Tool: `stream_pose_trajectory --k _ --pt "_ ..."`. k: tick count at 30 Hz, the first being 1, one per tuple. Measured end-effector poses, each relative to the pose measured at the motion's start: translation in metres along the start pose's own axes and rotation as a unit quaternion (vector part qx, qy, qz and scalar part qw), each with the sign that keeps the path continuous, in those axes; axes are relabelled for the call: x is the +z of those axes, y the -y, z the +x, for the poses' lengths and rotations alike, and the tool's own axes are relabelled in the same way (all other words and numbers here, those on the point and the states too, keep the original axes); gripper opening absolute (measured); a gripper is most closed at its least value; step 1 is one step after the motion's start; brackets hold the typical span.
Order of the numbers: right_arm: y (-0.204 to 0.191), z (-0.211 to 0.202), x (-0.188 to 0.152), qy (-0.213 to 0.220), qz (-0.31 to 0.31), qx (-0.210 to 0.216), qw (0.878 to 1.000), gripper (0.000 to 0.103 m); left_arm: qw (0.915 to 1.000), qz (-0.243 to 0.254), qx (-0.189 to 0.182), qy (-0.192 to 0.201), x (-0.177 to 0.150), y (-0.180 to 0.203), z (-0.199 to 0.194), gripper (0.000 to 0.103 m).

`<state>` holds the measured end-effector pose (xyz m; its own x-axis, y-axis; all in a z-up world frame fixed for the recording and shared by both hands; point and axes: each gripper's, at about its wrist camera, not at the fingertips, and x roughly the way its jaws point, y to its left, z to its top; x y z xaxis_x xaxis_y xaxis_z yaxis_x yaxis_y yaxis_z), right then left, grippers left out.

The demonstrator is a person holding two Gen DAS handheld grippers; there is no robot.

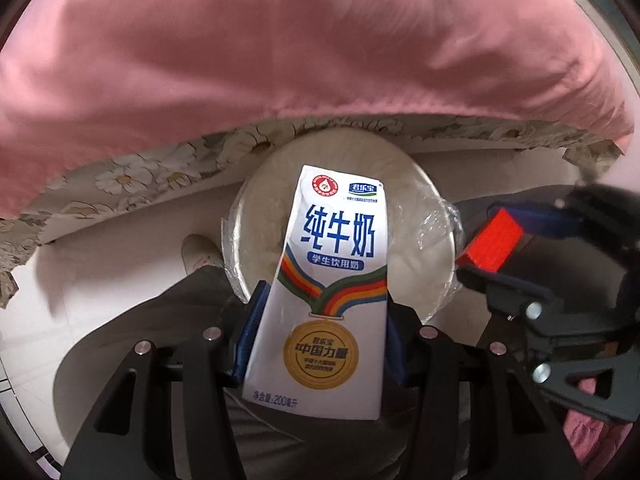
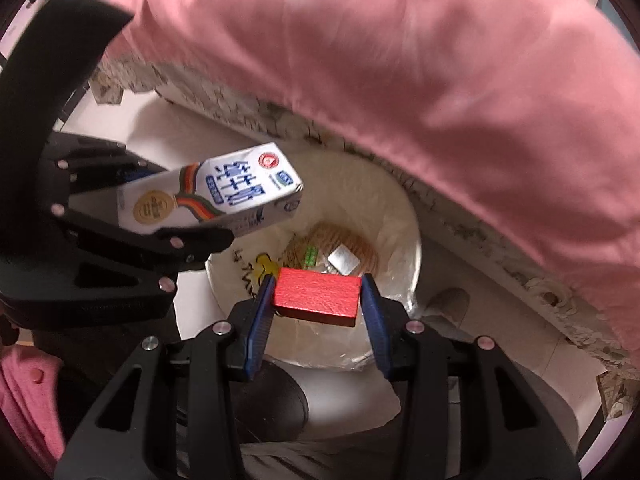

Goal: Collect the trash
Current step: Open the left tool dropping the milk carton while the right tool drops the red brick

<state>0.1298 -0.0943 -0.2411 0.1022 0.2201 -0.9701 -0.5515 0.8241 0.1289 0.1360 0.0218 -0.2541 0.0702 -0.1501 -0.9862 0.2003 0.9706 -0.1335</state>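
Milk carton [image 1: 332, 296] clamped in left gripper [image 1: 320, 336]; red block [image 2: 316, 294] in right gripper [image 2: 318, 312]

Two grippers are showing — the left gripper [image 1: 320, 344] and the right gripper [image 2: 318, 316]. One milk carton [image 1: 332, 280] and one red block [image 2: 316, 296] are being held. One lined trash bin [image 2: 404, 216] is sitting below — three bits of rubbish are lying inside. One pink sheet [image 1: 280, 40] is hanging above.
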Motion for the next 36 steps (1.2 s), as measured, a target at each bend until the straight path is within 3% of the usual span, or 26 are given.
stream_pose_trajectory --k 14,26,34,36 --pt "0.015 0.076 -0.003 -0.088 0.037 0.039 0.995 0.044 0.9968 -0.038 -0.027 -0.064 0.012 -0.007 0.069 0.053" --pt "0.025 0.123 0.001 -0.125 0.057 0.035 0.99 0.044 0.988 -0.093 -0.064 -0.106 0.019 -0.017 0.11 0.054" --pt "0.027 0.143 0.001 -0.144 0.057 0.03 0.987 0.045 0.9832 -0.116 -0.068 -0.123 0.02 -0.02 0.127 0.055" --pt "0.03 0.145 0.0 -0.147 0.06 0.029 0.987 0.05 0.9824 -0.12 -0.067 -0.126 0.02 -0.025 0.129 0.059"
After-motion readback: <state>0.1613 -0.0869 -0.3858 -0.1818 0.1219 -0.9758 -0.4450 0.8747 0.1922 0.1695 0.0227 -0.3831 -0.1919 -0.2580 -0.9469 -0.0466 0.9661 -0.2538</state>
